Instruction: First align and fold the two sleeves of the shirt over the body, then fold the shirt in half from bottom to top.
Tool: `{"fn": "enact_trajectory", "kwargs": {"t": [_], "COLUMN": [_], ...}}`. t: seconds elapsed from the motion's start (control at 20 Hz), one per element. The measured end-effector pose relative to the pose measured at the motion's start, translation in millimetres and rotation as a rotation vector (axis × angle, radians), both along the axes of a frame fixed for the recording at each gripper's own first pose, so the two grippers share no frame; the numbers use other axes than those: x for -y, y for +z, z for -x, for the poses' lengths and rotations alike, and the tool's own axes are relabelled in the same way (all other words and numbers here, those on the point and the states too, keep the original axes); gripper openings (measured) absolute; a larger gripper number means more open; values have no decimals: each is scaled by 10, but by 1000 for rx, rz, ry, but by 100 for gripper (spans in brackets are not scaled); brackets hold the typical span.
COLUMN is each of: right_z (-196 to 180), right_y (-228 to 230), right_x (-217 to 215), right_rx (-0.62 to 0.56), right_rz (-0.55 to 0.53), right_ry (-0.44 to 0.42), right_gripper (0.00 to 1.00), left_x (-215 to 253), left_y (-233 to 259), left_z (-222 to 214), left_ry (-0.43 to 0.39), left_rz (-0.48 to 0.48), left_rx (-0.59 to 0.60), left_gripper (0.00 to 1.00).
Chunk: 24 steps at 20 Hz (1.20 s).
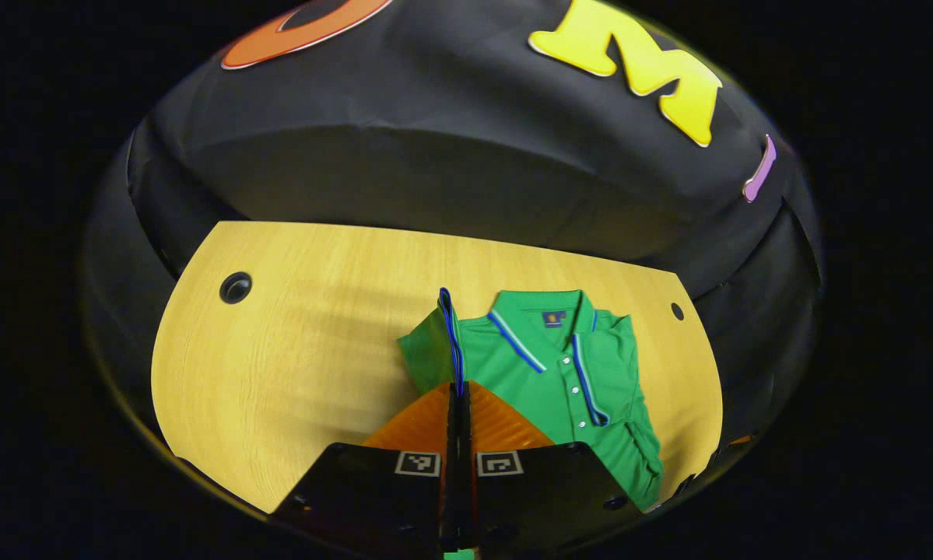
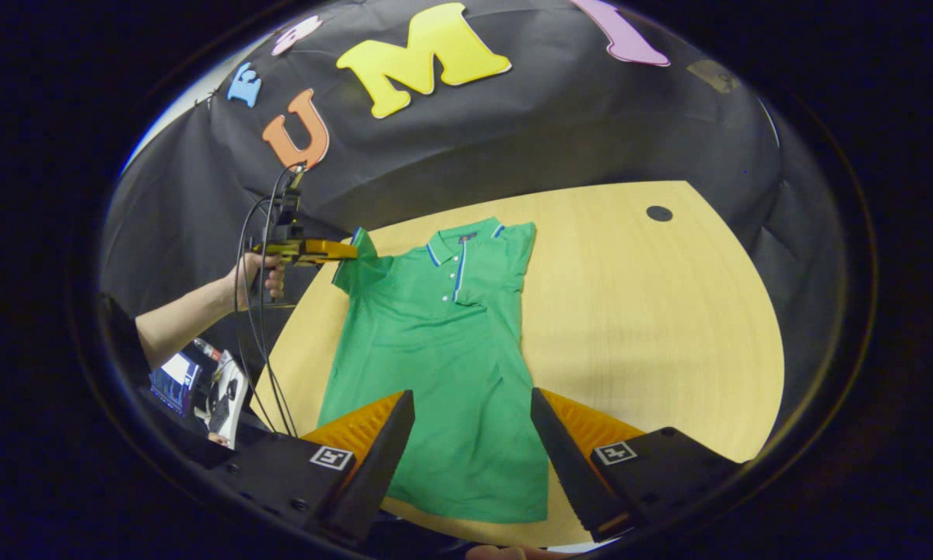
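The green polo shirt [image 2: 443, 365] lies flat, collar away, on the wooden table [image 2: 653, 311]. The left gripper [image 1: 457, 389] is clamped on the left sleeve's [image 1: 427, 346] cuff, lifted. The right gripper [image 2: 472, 435] hangs spread and empty above the hem. Fabric judged light, limp, drape-prone; hold at cuff edges and hem corners.

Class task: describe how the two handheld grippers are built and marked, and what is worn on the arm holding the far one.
Each gripper, left gripper and right gripper, has a black body with square black-and-white tags and ribbed panels behind two tapering fingers. Seen from the right gripper view, the left one trails black cables. The forearm is bare, no sleeve visible.
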State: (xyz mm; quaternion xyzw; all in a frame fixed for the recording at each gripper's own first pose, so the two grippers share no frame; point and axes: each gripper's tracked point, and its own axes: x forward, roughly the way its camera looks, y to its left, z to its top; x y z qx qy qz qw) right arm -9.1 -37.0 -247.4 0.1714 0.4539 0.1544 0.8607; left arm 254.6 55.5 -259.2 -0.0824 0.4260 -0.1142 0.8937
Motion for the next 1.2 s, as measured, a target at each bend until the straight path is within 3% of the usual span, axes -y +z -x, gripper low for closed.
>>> {"fn": "enact_trajectory", "kwargs": {"t": [0.25,0.45,0.55,0.65,0.7,0.8,0.85,0.9,0.95,1.05,1.1,1.15,1.2], "right_z": [224,361,408,407,393,362,338,325,309,293,306,315,321], "right_y": [56,34,30,19,20,12,12,-13,-83,-176,-196,-214,-245], "right_x": [214,377,434,448,427,382,355,340,374,451,406,370,342], "right_rx": [-4,-12,-14,-14,-15,-10,-4,2,1,9,10,12,16], "right_rz": [-11,6,15,8,2,6,16,40,102,216,238,252,270], "right_ry": [-90,-143,-160,-174,-177,-167,-154,-140,-123,-75,-53,-34,-13], "right_gripper": [96,96,96,96,96,96,96,89,96,98,93,98,93], "left_x": [853,1390,1501,1543,1514,1400,1335,1261,1179,993,906,826,730], "left_y": [-161,-463,-512,-479,-439,-341,-267,-179,-66,108,180,196,252], "left_z": [-47,-76,-60,-26,-9,47,125,214,316,604,765,936,1183], "left_ry": [-87,-97,-87,-89,-92,-93,-92,-90,-85,-71,-61,-50,-39], "left_rz": [-1,43,41,44,38,0,-15,-25,-32,-45,-52,-54,-54], "left_rx": [-28,-82,-107,-96,-85,-56,-42,-24,-1,43,62,76,83], "left_gripper": [3,4,9,22,41,67,72,72,72,72,77,88,99]}}
